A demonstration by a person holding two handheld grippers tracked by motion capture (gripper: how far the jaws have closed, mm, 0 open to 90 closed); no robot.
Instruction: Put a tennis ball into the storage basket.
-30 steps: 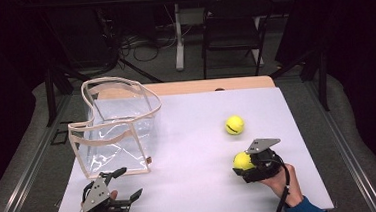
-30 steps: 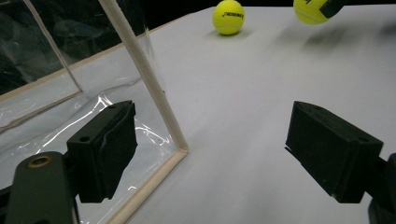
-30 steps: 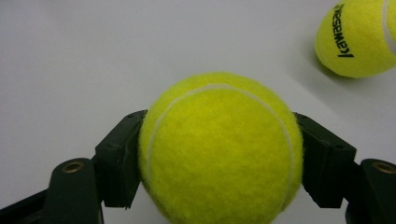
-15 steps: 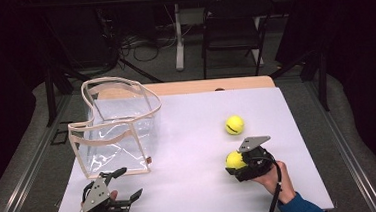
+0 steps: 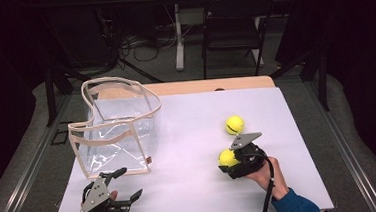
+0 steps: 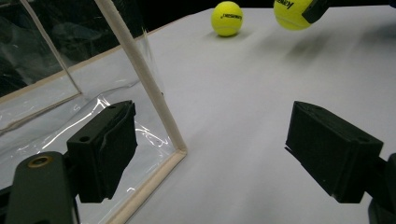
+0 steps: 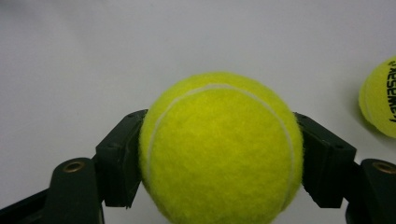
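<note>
tennis ball: a fuzzy yellow-green tennis ball (image 7: 219, 149) is clamped in the right tongs (image 5: 228, 164), at the near right of the white worktop (image 5: 188, 136).
right tongs: both black pads press the ball's sides, lifted just off the surface.
second ball: another yellow tennis ball (image 5: 234, 125) rests on the worktop just beyond.
left tongs: the left tongs (image 5: 124, 185) stand wide apart, holding nothing, at the near left.
bag: a clear plastic bag with beige trim (image 5: 119, 126) stands open just beyond the left tongs.

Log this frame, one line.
right gripper: shut on held tennis ball | left gripper: open | second ball: on table | clear bag: upright
</note>
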